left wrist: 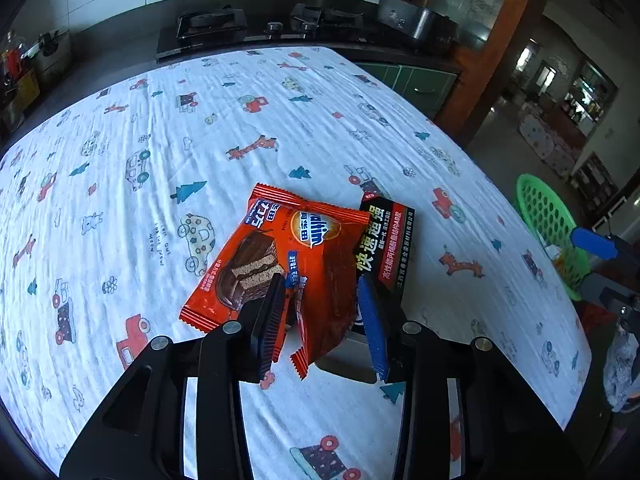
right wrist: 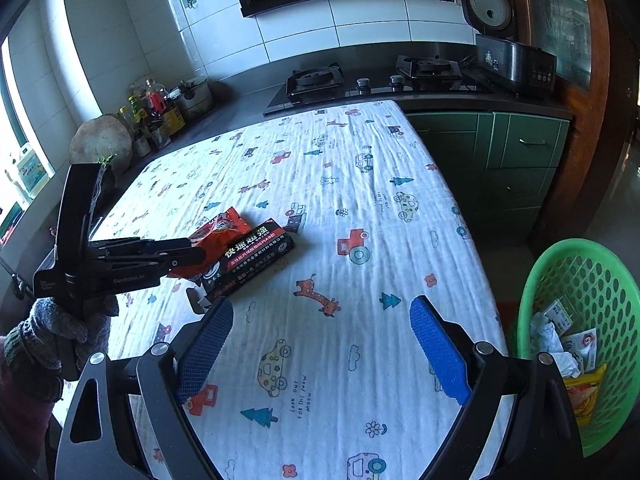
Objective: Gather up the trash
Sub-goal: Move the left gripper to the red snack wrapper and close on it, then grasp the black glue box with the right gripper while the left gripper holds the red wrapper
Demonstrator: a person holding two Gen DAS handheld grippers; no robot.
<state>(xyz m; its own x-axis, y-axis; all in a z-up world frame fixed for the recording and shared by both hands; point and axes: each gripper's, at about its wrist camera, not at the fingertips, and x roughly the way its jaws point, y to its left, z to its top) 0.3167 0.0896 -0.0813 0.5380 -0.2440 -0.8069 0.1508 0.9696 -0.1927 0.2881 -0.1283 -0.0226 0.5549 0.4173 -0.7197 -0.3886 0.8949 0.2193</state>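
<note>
An orange snack wrapper (left wrist: 280,248) lies crumpled on the printed tablecloth, partly resting against a black box (left wrist: 384,248) with yellow and red lettering. My left gripper (left wrist: 320,280) straddles the wrapper's near end, jaws partly apart; the pads do not visibly press on it. In the right wrist view the left gripper (right wrist: 196,254) reaches in from the left over the wrapper (right wrist: 218,226) and the box (right wrist: 252,256). My right gripper (right wrist: 322,304) hovers wide open above bare cloth, nothing between its fingers. A green basket (right wrist: 580,280) with several scraps stands beside the table on the right.
The table (right wrist: 360,200) carries a white cloth with cars and giraffes. Behind it a dark counter holds a gas hob (right wrist: 376,80), a rice cooker (right wrist: 512,60) and bottles (right wrist: 156,112). Green cabinets (right wrist: 520,152) stand right of the table. A gloved hand (right wrist: 52,332) holds the left gripper.
</note>
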